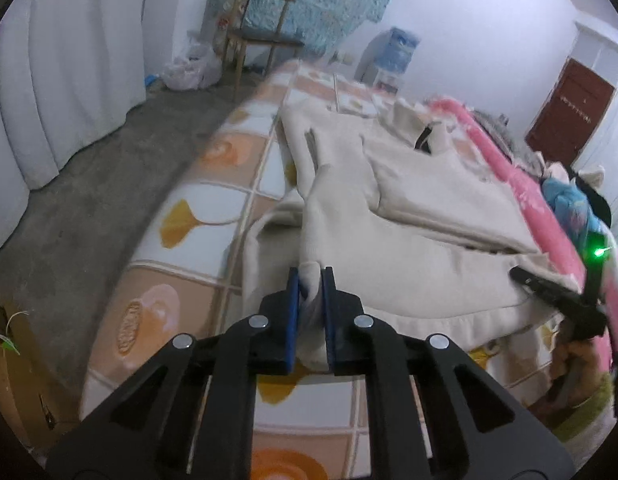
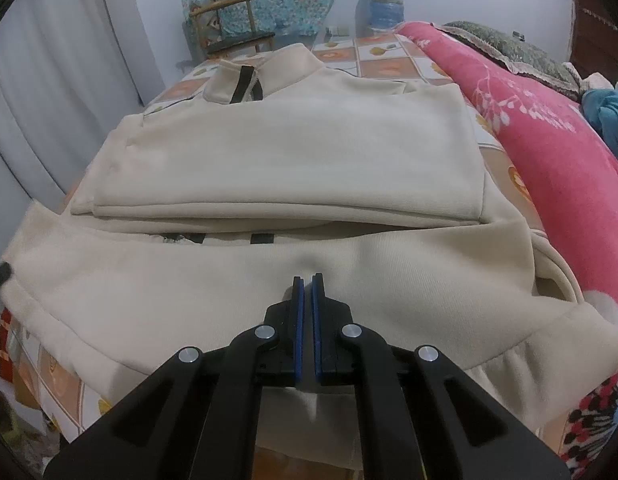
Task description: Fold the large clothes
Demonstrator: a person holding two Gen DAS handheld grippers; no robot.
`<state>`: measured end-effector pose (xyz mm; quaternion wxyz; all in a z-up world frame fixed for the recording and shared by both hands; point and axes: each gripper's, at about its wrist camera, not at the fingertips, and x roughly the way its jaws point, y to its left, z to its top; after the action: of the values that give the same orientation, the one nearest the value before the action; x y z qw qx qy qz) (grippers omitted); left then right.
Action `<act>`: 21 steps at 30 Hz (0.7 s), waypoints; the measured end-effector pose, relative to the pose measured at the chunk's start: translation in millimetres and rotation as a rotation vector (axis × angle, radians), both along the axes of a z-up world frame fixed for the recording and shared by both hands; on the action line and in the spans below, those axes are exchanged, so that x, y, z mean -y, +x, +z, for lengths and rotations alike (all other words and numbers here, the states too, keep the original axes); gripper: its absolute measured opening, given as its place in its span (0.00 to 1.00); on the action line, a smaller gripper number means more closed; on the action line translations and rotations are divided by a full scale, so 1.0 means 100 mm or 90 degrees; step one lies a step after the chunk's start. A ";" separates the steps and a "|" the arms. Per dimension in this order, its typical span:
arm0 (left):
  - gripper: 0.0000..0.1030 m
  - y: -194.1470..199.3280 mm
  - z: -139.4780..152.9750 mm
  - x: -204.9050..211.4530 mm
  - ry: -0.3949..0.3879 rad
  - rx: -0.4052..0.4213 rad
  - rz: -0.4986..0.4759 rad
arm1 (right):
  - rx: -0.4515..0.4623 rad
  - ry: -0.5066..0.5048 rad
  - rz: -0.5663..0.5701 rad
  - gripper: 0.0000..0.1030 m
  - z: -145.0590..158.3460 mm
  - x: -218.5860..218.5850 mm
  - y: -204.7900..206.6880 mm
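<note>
A cream zip-neck garment [image 2: 289, 152] lies on the bed, its upper part folded flat and its collar at the far end. In the left wrist view the same garment [image 1: 409, 200] is rumpled along the bed's left side. My left gripper [image 1: 311, 276] is shut on a raised fold of cream cloth, which bulges between the blue pads [image 1: 293, 312]. My right gripper [image 2: 307, 278] is shut, pinching the near hem band, where the cloth puckers at the tips. From the left wrist view the right gripper [image 1: 521, 274] shows at the garment's near right edge.
The bed has a tiled orange-and-white sheet [image 1: 213, 208]. A pink blanket [image 2: 549, 140] runs along the right of the garment. A bare floor [image 1: 89, 200] and white curtain [image 1: 69, 80] lie to the left. A wooden chair [image 1: 257, 36] and water jug [image 2: 383, 4] stand beyond the bed.
</note>
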<state>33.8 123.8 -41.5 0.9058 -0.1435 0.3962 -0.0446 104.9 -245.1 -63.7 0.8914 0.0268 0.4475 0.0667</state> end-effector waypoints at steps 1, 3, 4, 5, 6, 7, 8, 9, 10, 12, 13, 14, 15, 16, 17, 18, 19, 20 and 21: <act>0.10 0.00 -0.04 -0.03 -0.010 -0.012 -0.001 | 0.002 -0.001 0.001 0.03 0.00 0.00 0.00; 0.10 0.05 -0.23 -0.08 -0.011 -0.051 0.006 | 0.005 -0.002 0.004 0.03 -0.01 0.00 -0.01; 0.10 0.09 -0.38 -0.11 -0.024 -0.080 0.011 | 0.006 -0.002 0.006 0.03 -0.01 0.00 0.00; 0.10 0.09 -0.42 -0.14 -0.040 -0.075 0.016 | 0.004 -0.001 0.006 0.03 -0.01 0.00 0.00; 0.10 0.09 -0.42 -0.15 -0.048 -0.064 0.017 | 0.003 -0.001 0.007 0.03 0.00 0.00 0.01; 0.11 0.10 -0.41 -0.15 -0.045 -0.063 0.018 | 0.002 -0.002 0.007 0.03 0.00 0.00 0.01; 0.11 0.10 -0.41 -0.15 -0.044 -0.062 0.019 | 0.002 -0.003 0.008 0.03 0.00 0.00 0.00; 0.11 0.11 -0.41 -0.14 -0.041 -0.062 0.021 | 0.002 -0.004 0.009 0.03 0.01 0.00 0.00; 0.11 0.11 -0.41 -0.13 -0.039 -0.061 0.020 | 0.004 -0.002 0.010 0.03 0.01 0.00 0.00; 0.11 0.10 -0.41 -0.13 -0.039 -0.061 0.019 | 0.022 -0.009 0.016 0.03 0.07 -0.02 -0.02; 0.11 0.11 -0.41 -0.12 -0.041 -0.061 0.021 | 0.035 -0.018 0.021 0.03 0.12 -0.04 -0.03; 0.11 0.11 -0.42 -0.12 -0.039 -0.061 0.021 | 0.044 -0.025 0.026 0.03 0.15 -0.06 -0.04; 0.11 0.10 -0.42 -0.12 -0.039 -0.061 0.022 | 0.057 -0.041 0.030 0.02 0.20 -0.09 -0.04; 0.11 0.11 -0.42 -0.11 -0.036 -0.060 0.024 | 0.063 -0.054 0.028 0.01 0.22 -0.10 -0.02; 0.12 0.10 -0.41 -0.11 -0.032 -0.059 0.024 | 0.064 -0.061 0.024 0.01 0.22 -0.09 0.01; 0.14 0.09 -0.40 -0.09 -0.023 -0.059 0.022 | 0.058 -0.061 0.019 0.01 0.20 -0.07 0.05; 0.15 0.08 -0.39 -0.08 -0.013 -0.057 0.020 | 0.046 -0.058 0.011 0.01 0.16 -0.04 0.09; 0.16 0.08 -0.37 -0.07 -0.002 -0.055 0.017 | 0.035 -0.055 0.005 0.01 0.12 -0.01 0.13; 0.17 0.06 -0.34 -0.06 0.010 -0.052 0.018 | 0.015 -0.044 -0.005 0.01 0.07 0.04 0.17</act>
<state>40.2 129.9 -75.3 0.8903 -0.1441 0.4313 -0.0228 121.4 -249.3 -57.1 0.8972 -0.0028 0.4391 0.0480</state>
